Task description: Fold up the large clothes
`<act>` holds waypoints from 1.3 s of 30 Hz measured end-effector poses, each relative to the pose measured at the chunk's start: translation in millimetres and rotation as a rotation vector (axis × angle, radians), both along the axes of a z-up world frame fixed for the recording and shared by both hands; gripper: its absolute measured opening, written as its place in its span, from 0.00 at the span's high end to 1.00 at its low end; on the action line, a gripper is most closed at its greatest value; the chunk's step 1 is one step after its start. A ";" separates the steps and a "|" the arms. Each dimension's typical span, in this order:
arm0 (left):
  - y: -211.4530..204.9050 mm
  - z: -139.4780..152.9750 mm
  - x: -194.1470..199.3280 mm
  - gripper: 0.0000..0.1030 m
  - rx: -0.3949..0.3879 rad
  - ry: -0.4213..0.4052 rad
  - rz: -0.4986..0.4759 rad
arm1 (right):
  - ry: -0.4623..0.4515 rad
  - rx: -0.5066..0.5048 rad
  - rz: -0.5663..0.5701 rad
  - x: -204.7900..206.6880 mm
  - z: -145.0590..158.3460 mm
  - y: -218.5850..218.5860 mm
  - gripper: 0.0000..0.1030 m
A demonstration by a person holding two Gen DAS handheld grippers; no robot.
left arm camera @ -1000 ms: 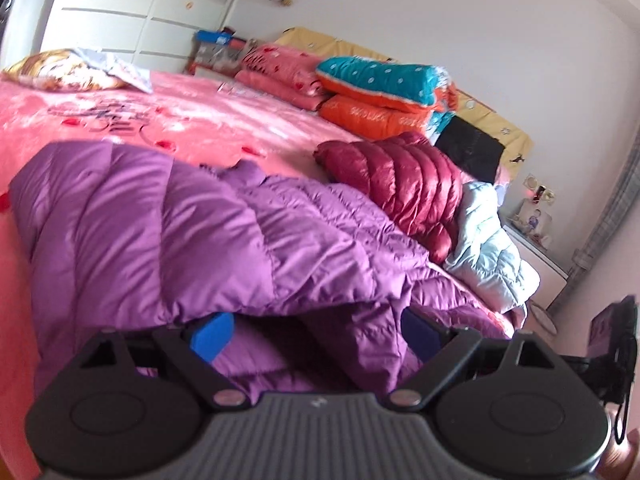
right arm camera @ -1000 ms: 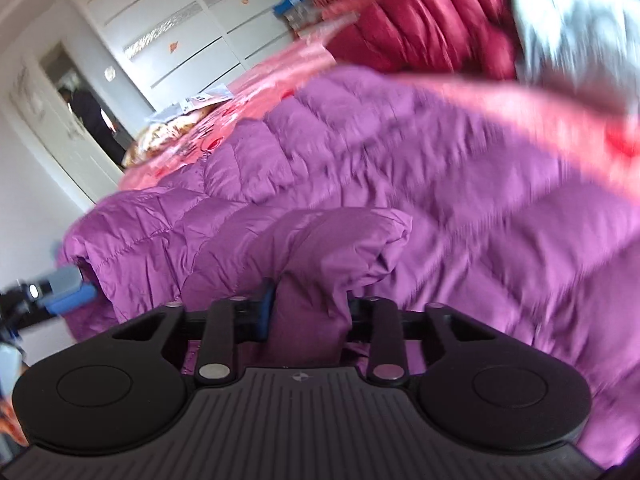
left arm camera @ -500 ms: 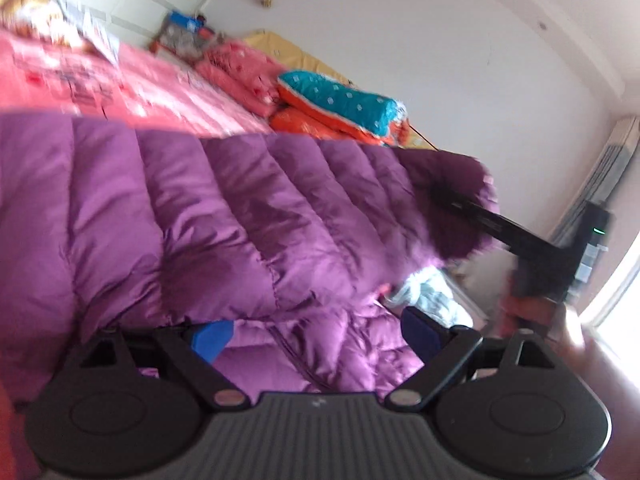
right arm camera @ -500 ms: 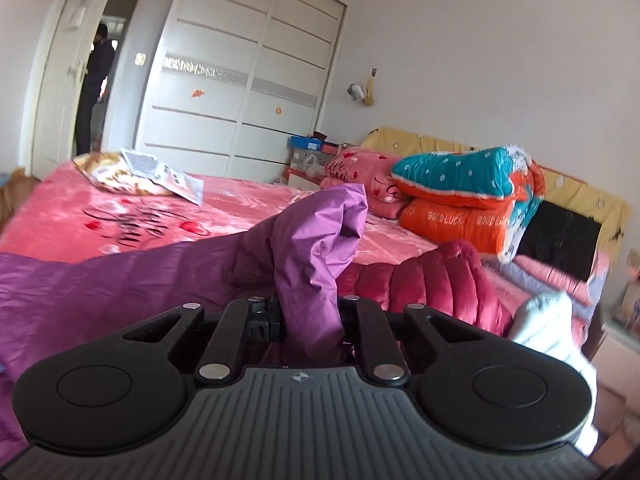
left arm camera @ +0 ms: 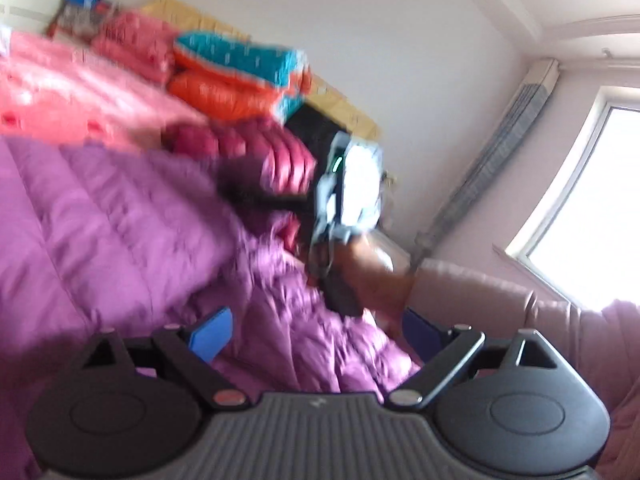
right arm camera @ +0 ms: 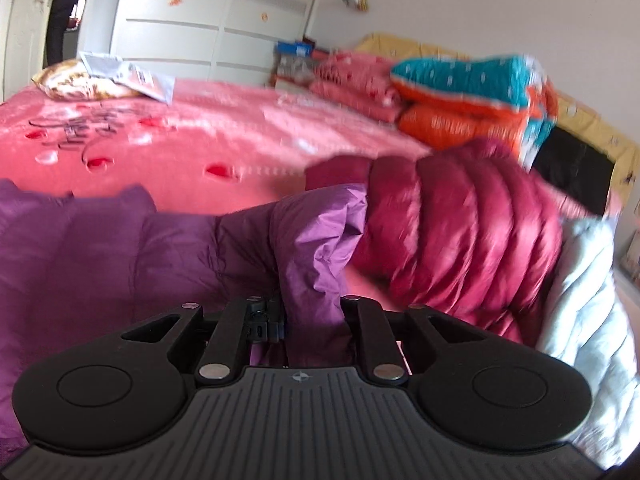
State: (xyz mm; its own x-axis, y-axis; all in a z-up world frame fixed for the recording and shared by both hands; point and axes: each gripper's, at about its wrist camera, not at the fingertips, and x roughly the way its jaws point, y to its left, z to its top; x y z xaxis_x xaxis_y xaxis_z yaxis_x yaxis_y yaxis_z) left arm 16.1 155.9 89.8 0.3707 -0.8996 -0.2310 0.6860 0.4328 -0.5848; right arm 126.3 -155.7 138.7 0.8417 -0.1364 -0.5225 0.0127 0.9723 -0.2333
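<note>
Right gripper (right arm camera: 312, 320): a bunched fold of the purple down jacket (right arm camera: 120, 264) is sitting between the two fingers, which are standing close together with the fabric pinched between them. The jaws are easing apart slightly at this moment, yet the fold is rising straight up out of the gap and looks gripped. From the left wrist view the right gripper (left arm camera: 276, 196) is appearing blurred, at the far edge of the jacket, with the person's right hand (left arm camera: 372, 276) around its handle and a pink sleeve (left arm camera: 500, 300) trailing behind.

Left gripper (left arm camera: 316, 332): the blue pads (left arm camera: 212, 336) are standing wide apart. Purple jacket fabric is lying below and between them, but neither pad is pressing on it.

The purple down jacket is lying spread across the near part of the bed's pink blanket (right arm camera: 200, 140), quilted panels facing up, one edge lifted at the right gripper.

Just beyond the lifted fold, a dark red down jacket (right arm camera: 460, 232) is lying bunched on the bed, touching a pale blue-white quilted garment (right arm camera: 584, 288) at its right. Farther back, folded quilts in teal and orange (right arm camera: 472, 96) are sitting stacked near the headboard. A white wardrobe (right arm camera: 200, 24) is standing behind the bed; a window (left arm camera: 592, 208) is showing bright in the left wrist view.
</note>
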 end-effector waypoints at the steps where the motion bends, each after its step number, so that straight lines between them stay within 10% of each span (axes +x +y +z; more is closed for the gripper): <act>1: 6.4 2.4 0.0 0.11 -0.047 -0.011 0.022 | 0.006 0.009 -0.005 1.9 -2.0 -0.3 0.71; 3: 25.7 4.0 2.3 0.10 -0.146 -0.006 0.098 | 0.005 0.027 -0.015 -1.2 -4.3 -1.4 0.40; 9: 56.8 8.1 6.6 0.06 -0.177 -0.027 0.379 | -0.072 0.075 -0.084 -21.4 8.4 -11.8 0.00; 16: 66.6 0.8 22.8 0.07 -0.026 0.009 0.541 | -0.214 0.130 -0.058 -48.0 29.9 -2.0 0.00; 27: 44.4 -10.9 41.7 0.10 0.358 -0.078 0.660 | -0.068 0.115 0.039 3.7 -16.9 27.4 0.00; 39: 32.7 -38.5 55.9 0.05 0.499 -0.109 0.626 | 0.023 0.142 0.057 24.9 -53.3 37.3 0.00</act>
